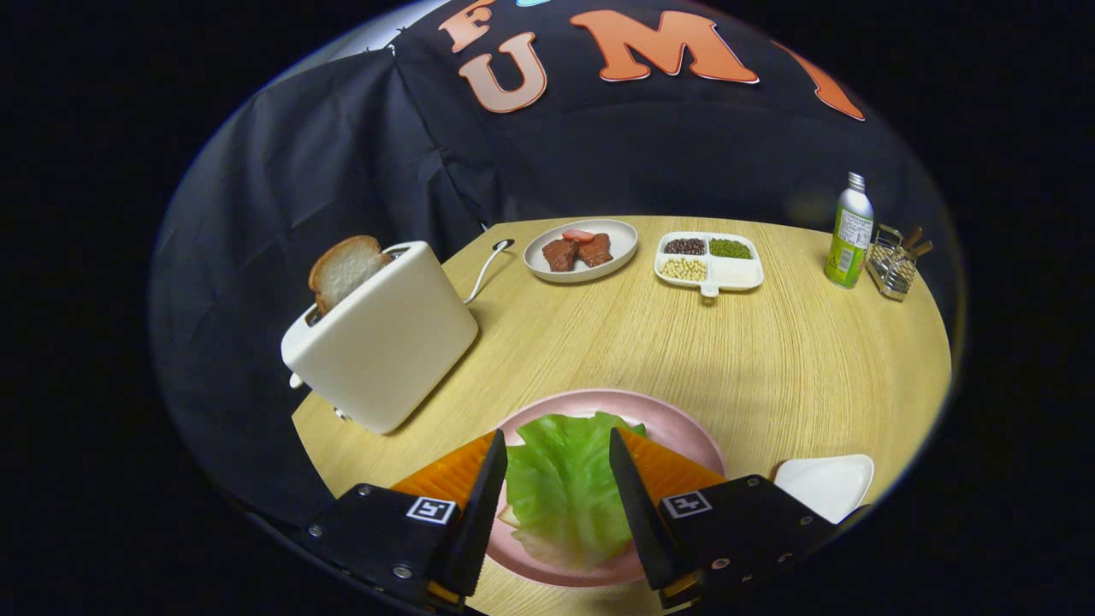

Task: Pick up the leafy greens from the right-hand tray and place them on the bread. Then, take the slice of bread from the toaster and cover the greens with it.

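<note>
Gripper view: gripper [554, 496] fingers spread open around the lettuce [565, 492] at lower centre, whose leaf could snag and slide off the plate [684, 428] on lifting.

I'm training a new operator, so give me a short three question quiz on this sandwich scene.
1. True or false: the greens lie on the pink plate.
2. Where is the bread slice? A) in the toaster B) on the small white tray C) beside the bottle
3. Fill in: the gripper is ___, fingers on either side of the greens.

Key: 1 true; 2 A; 3 open
</note>
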